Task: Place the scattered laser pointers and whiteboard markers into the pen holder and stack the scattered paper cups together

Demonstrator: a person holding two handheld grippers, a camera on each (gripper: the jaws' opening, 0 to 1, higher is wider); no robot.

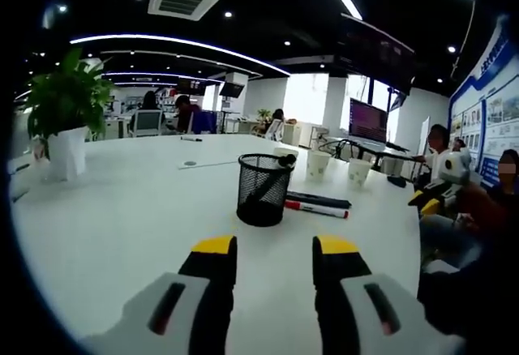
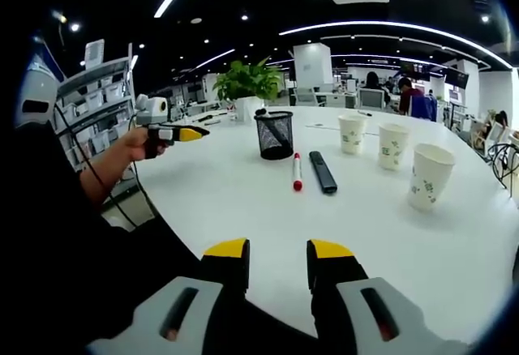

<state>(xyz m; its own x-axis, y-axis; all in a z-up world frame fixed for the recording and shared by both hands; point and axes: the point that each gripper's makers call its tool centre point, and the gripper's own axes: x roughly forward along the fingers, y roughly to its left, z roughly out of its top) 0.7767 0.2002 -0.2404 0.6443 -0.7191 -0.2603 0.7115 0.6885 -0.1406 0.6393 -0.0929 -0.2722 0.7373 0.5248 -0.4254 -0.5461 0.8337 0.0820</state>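
White round worktop bears black mesh pen holder, red-capped whiteboard marker, black laser pointer and three unstacked paper cups; left tongs and right tongs parted, empty.

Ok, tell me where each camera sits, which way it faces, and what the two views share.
Left gripper view: rides the left gripper, low over the round white table, facing the black mesh pen holder; its yellow-tipped jaws stand apart.
Right gripper view: rides the right gripper, facing across the table toward the holder; its jaws stand apart, and the person's hand holds the left gripper.
Shared: holder, red-capped whiteboard marker, black laser pointer, three white paper cups.
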